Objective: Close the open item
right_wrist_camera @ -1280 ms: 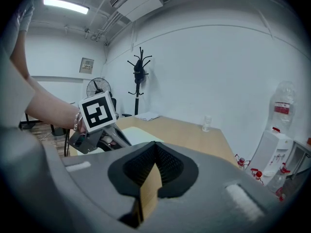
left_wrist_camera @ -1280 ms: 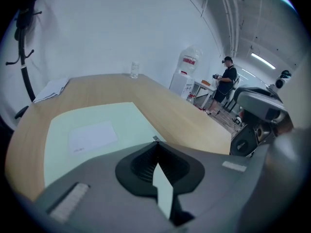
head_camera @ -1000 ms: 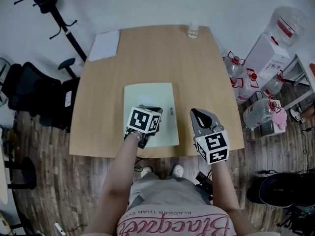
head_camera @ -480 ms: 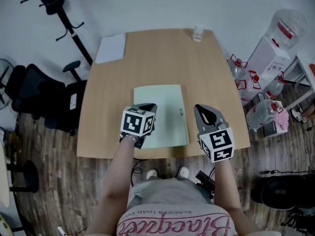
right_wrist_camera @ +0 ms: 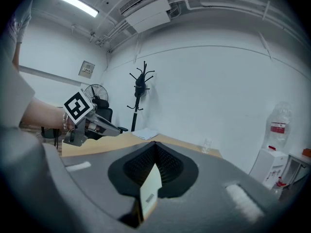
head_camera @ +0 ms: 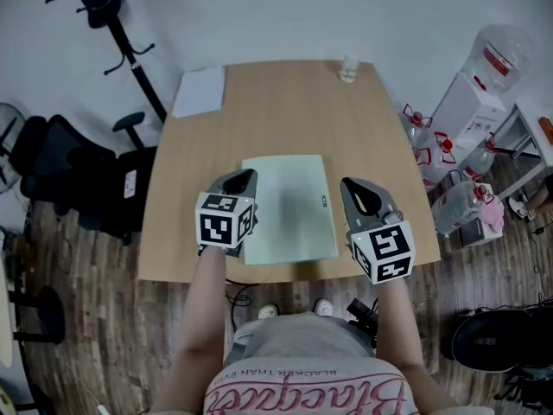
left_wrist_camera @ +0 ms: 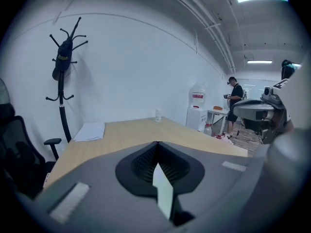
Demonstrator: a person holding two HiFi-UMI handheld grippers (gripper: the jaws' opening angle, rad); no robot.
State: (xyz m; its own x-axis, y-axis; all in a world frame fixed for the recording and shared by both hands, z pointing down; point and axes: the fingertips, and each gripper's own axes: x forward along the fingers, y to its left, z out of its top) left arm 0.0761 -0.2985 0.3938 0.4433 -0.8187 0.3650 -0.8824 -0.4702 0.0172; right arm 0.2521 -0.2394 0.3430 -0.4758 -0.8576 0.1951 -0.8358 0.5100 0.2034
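While both grippers sit with jaws together and empty, the pale green folder lies flat and closed on the wooden table.

Toward the table's near edge, the folder rests between the two grippers, a small dark clasp at its right edge. The left gripper is held just beside the folder's left edge, the right gripper just off its right edge; neither grips anything. A white sheet of paper lies at the far left corner and a clear cup stands at the far edge, both well apart from the folder.
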